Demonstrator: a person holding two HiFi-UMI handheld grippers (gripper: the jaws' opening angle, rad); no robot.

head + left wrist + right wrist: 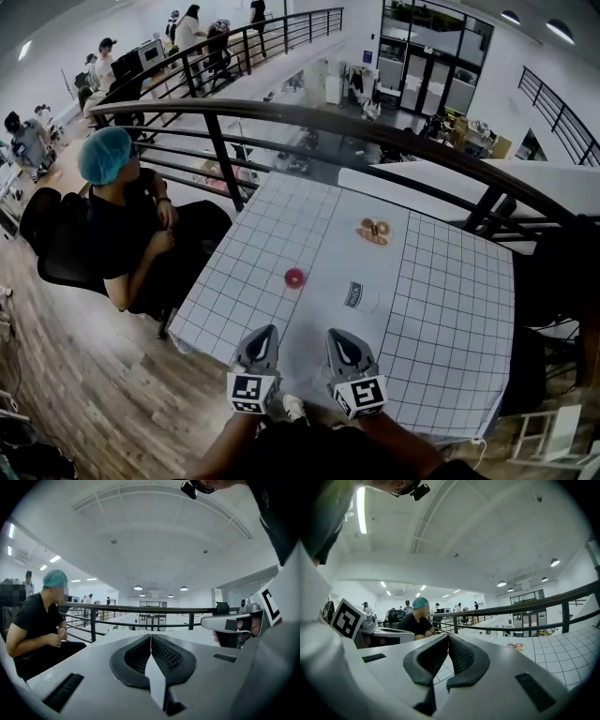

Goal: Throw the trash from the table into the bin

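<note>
Nothing has gone into the bin yet, as far as I can see. 3 bits of trash lie on the table (pixel 450 309). A small red round thing (pixel 294 277) sits near the front. A clear thing with a dark label (pixel 356 295) lies just beside it, to the right. A clear wrapper with brown bits (pixel 373 231) lies further back, well apart from the other 2.

The left gripper (pixel 265 330) is closed tight with nothing in it. The right gripper (pixel 336 335) is closed tight too, and it is empty as well. Both hang side by side over the near edge of the table, pointing at the trash. Neither one touches any of it.

I cannot see a bin anywhere, so I cannot say where the trash must go. A person in a blue cap (pixel 105 155) sits to the left of the table.

So I think the job is only just starting. All 3 bits need to be picked up and dropped in the bin. The red thing and the labelled thing are the closest to grab.
</note>
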